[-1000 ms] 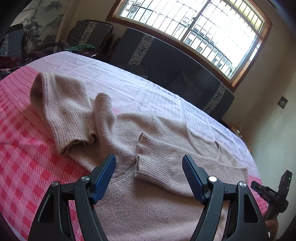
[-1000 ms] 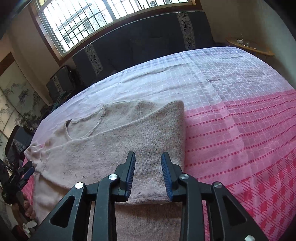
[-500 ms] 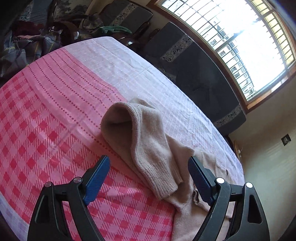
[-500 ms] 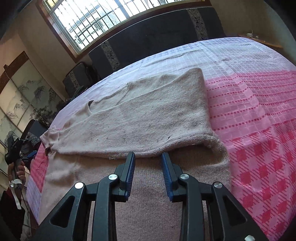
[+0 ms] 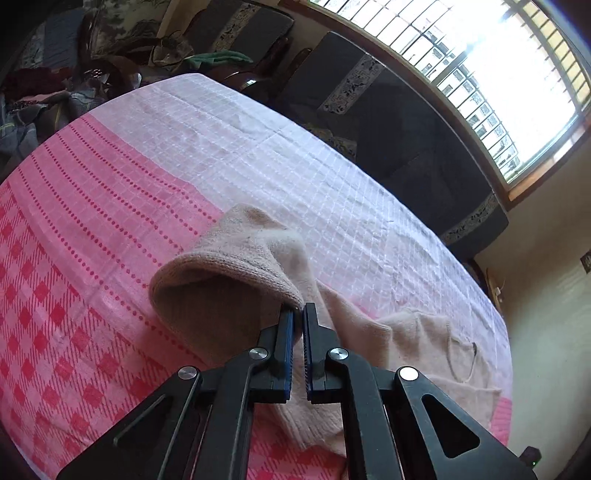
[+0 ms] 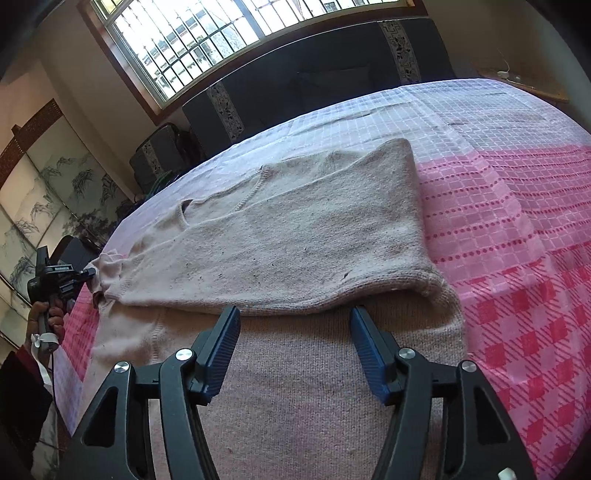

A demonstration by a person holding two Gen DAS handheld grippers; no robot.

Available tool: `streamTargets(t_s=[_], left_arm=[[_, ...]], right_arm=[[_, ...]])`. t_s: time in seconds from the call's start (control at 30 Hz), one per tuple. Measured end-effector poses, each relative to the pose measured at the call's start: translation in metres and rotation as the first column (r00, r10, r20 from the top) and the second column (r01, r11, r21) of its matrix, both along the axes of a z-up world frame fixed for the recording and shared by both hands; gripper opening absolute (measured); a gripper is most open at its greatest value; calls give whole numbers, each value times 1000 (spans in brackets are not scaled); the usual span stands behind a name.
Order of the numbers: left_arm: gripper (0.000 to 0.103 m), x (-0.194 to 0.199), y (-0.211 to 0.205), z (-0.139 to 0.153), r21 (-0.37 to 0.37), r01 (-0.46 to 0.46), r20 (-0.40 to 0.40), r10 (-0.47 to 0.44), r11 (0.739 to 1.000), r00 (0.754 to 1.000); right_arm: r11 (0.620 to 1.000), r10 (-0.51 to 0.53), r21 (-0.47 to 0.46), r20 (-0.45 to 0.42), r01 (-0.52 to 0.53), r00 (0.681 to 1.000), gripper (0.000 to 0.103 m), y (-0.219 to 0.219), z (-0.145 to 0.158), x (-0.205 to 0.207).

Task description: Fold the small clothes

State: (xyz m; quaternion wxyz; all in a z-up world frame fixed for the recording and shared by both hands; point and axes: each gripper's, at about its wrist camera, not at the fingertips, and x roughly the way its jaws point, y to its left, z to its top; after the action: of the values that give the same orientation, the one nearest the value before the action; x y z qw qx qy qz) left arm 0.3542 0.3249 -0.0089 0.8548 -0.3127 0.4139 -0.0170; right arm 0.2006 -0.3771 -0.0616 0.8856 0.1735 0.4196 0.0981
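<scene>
**Sweater part-folded on tablecloth; left gripper pinching sleeve, right gripper spread**

1. Landmark: the beige knit sweater [image 6: 280, 236] lies on the pink-and-white checked tablecloth [image 6: 517, 229]. All positions below are given relative to it.

2. Sweater condition: in the right wrist view, 1 folded layer lies across the upper body, its lower edge running just beyond the right gripper's fingertips. The neckline opening sits toward the window side. Dark specks are scattered over the knit.

3. Left gripper [image 5: 298, 314]: its 2 blue-padded fingers are pressed nearly together on the edge of the sweater sleeve [image 5: 229, 280], which arches up off the tablecloth in a hollow loop. The gripped edge appears to be the cuff, though the fingers hide the contact point. The sweater [image 5: 417, 339] body lies flat beyond and to the right of the sleeve.

4. Right gripper [image 6: 295, 325]: fingers spread wide, holding nothing, poised over the lower body of the sweater, just short of the folded layer's edge.

5. Surroundings: a dark sofa [image 6: 332, 85] stands beyond the sweater's far side, under a barred window [image 6: 207, 29]. A painted screen [image 6: 44, 192] stands off the sweater's left end.
</scene>
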Motion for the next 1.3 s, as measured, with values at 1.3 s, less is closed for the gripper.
streamTargets(t_s=[1.3], left_arm=[[4, -51, -344, 4, -429, 405, 189, -359, 807, 914]], right_arm=[[97, 22, 955, -285, 282, 958, 101, 9, -67, 16]])
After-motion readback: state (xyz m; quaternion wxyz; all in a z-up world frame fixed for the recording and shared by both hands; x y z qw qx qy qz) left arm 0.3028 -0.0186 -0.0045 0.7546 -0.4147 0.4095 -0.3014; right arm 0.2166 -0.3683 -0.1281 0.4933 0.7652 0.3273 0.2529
